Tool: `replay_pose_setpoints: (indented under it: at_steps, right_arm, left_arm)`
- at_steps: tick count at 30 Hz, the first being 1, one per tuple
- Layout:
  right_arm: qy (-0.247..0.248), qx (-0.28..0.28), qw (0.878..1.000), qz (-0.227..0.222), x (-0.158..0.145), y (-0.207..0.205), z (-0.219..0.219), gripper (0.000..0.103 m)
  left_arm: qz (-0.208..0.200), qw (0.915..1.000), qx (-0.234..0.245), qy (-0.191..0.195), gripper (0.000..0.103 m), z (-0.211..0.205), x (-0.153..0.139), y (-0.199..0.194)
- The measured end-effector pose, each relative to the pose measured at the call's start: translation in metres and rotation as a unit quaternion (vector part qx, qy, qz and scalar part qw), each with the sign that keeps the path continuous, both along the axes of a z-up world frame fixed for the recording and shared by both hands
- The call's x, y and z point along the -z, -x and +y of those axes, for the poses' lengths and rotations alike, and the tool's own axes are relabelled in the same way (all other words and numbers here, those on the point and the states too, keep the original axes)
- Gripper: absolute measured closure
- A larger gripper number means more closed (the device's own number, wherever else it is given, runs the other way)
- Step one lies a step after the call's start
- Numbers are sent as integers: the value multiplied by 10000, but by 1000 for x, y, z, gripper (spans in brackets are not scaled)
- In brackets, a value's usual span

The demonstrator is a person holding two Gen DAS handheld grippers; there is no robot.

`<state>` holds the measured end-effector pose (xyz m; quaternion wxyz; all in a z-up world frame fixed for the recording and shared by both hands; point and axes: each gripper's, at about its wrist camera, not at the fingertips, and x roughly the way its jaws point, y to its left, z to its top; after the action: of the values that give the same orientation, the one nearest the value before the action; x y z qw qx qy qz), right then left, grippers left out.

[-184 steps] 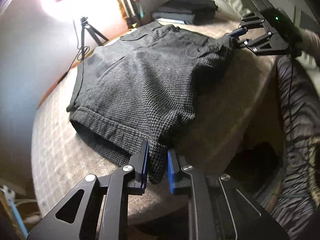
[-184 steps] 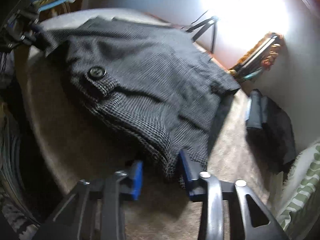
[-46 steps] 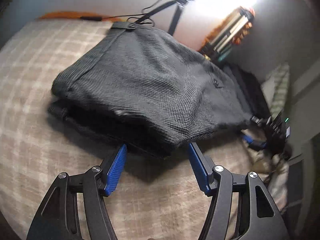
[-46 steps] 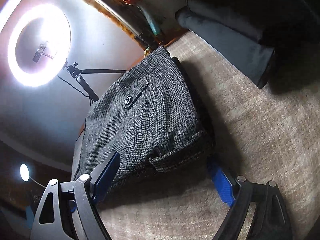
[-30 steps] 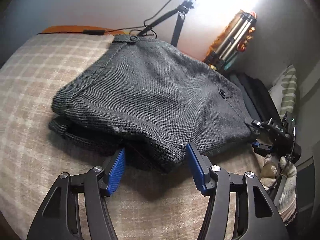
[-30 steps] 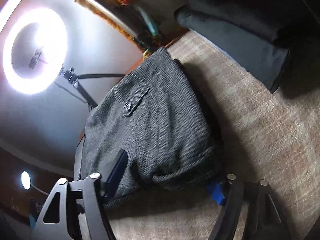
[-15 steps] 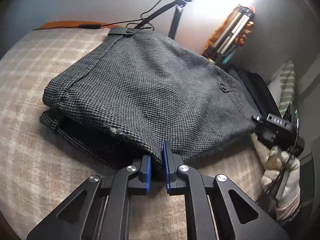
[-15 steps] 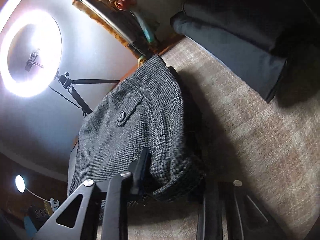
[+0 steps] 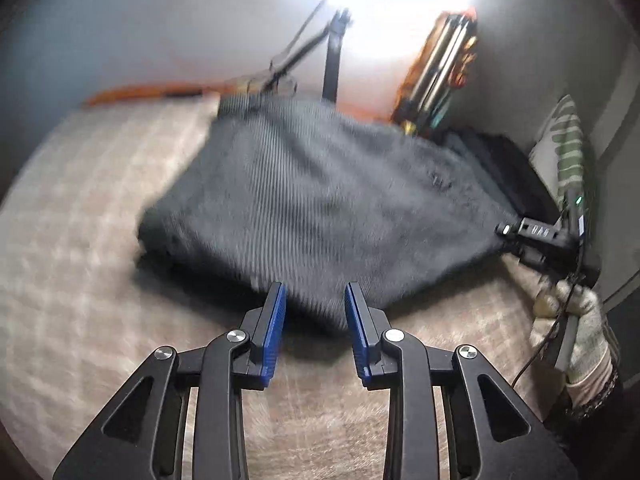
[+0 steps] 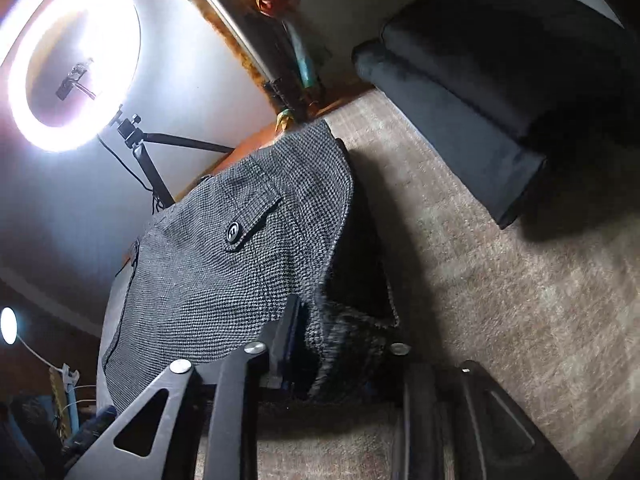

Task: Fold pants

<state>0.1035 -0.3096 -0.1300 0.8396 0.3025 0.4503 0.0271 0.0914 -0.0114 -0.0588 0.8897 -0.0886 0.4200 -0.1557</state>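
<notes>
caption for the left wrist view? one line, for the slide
Left gripper, jaws apart, at the near edge of the folded grey pants on the checked blanket; right gripper at their far corner.

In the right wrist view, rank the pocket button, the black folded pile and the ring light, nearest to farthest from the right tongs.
1. Pocket button, on the grey shorts just ahead of the right tongs.
2. Black folded pile, upper right on the blanket.
3. Ring light, far upper left by the wall.

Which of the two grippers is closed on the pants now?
The right gripper pinches the grey pants at one corner; the left gripper has its blue pads apart.
</notes>
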Motion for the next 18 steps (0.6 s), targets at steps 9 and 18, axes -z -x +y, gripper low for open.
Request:
replay_pose_setpoints:
  at_steps: [9, 18]
  right_arm:
    - [-1062, 335, 9938, -19, 15, 5, -11, 42]
    - [-847, 270, 9960, -22, 13, 2, -9, 49]
  left_arm:
    - [-453, 9957, 227, -775, 74, -39, -13, -48]
    - [199, 9948, 14, -997, 71, -53, 34, -118]
